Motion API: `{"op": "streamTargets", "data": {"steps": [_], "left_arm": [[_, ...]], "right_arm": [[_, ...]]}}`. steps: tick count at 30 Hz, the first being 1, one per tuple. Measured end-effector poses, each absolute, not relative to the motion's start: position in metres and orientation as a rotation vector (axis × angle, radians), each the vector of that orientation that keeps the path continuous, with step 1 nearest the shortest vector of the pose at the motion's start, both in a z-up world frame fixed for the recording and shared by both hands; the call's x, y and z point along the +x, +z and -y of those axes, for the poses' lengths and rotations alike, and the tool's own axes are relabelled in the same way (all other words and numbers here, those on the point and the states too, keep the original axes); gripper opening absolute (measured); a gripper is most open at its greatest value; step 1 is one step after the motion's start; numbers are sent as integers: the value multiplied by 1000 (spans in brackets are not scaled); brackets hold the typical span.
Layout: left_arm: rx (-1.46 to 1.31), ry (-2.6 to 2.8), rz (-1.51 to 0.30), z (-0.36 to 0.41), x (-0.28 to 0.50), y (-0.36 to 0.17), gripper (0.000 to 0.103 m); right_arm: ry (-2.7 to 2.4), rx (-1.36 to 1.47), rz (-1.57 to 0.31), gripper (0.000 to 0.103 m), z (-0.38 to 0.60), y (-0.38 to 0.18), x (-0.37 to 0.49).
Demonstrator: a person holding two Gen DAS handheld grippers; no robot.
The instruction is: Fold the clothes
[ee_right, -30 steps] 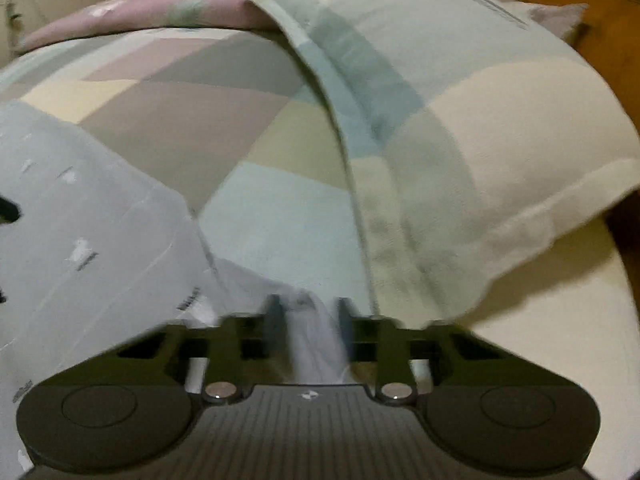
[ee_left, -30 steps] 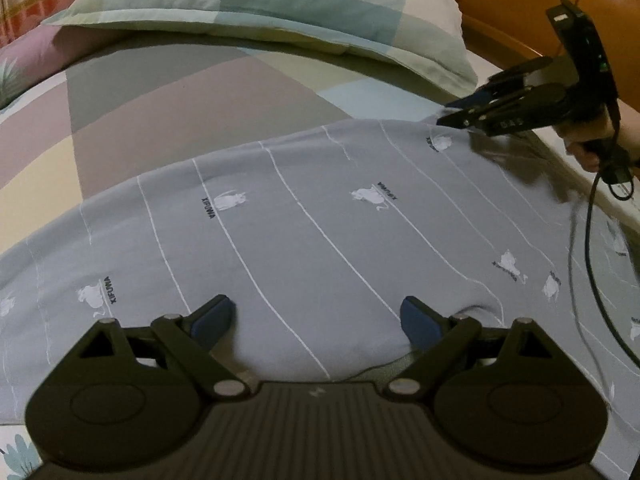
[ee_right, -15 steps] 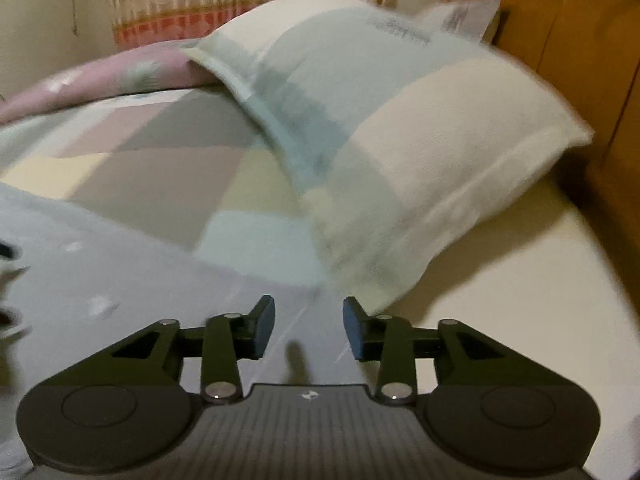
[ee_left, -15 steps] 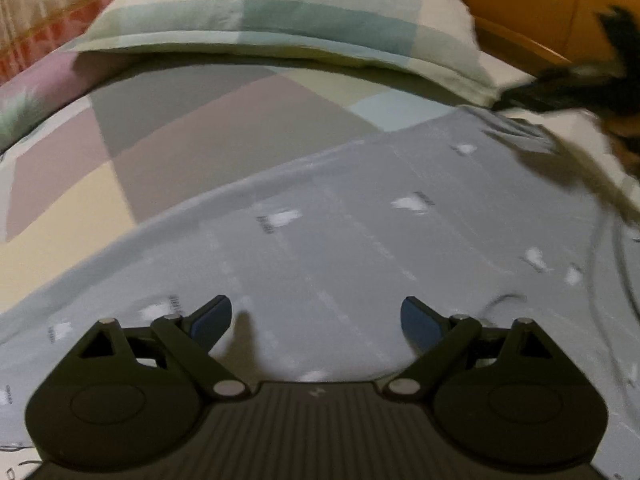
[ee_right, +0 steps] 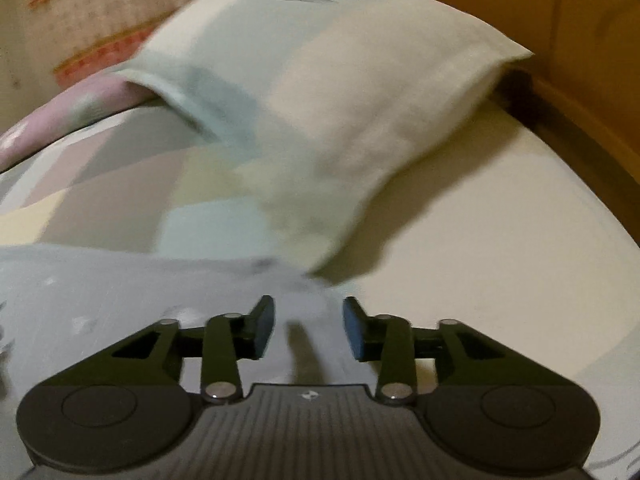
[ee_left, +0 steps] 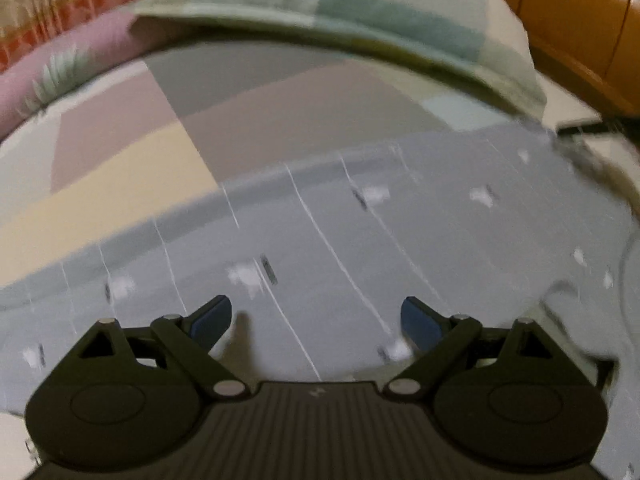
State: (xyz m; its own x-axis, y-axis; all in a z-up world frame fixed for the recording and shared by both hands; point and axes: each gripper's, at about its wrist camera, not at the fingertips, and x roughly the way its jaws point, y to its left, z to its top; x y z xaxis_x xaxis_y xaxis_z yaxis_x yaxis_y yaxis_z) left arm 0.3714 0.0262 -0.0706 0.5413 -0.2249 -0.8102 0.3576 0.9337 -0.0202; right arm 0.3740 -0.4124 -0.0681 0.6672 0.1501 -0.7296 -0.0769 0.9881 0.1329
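Note:
A grey garment (ee_left: pixel 380 232) with thin white lines and small white prints lies spread flat across the bed. My left gripper (ee_left: pixel 316 320) hovers over its near part with jaws wide apart and nothing between them. In the right wrist view the garment's corner (ee_right: pixel 168 300) lies flat beneath my right gripper (ee_right: pixel 308 330), whose jaws are opening, with no cloth pinched between the pads. The right gripper's dark tip (ee_left: pixel 592 128) shows blurred at the far right edge of the left wrist view.
A pastel patchwork pillow (ee_right: pixel 320 100) lies just beyond the garment's corner, with a pink pillow (ee_left: pixel 60 76) behind it. The patchwork bedsheet (ee_left: pixel 120 176) lies under the garment. A wooden headboard (ee_left: pixel 580 20) bounds the bed on the right.
My right gripper let go of the garment's corner and its jaws spread; the corner now lies flat. The left gripper drew back a little over the cloth, still open.

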Motion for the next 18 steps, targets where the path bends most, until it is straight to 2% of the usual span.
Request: {"op": "streamTargets", "data": {"steps": [2, 4, 7, 11, 13, 15, 18], "left_arm": [[122, -360, -928, -23, 381, -67, 92], [77, -395, -930, -14, 394, -68, 92], [24, -445, -939, 4, 411, -72, 92], [-14, -503, -971, 30, 427, -80, 92], [2, -497, -993, 31, 424, -87, 91], [3, -499, -985, 21, 412, -91, 91], [0, -497, -1006, 1, 395, -91, 91]], "right_arm": [[184, 75, -838, 57, 385, -58, 357], [234, 59, -817, 71, 358, -51, 334], [237, 66, -771, 83, 324, -60, 305], [170, 70, -779, 83, 308, -91, 295], [204, 28, -772, 91, 305, -98, 295], [236, -3, -765, 93, 304, -105, 296], [259, 153, -756, 94, 326, -103, 298]]}}
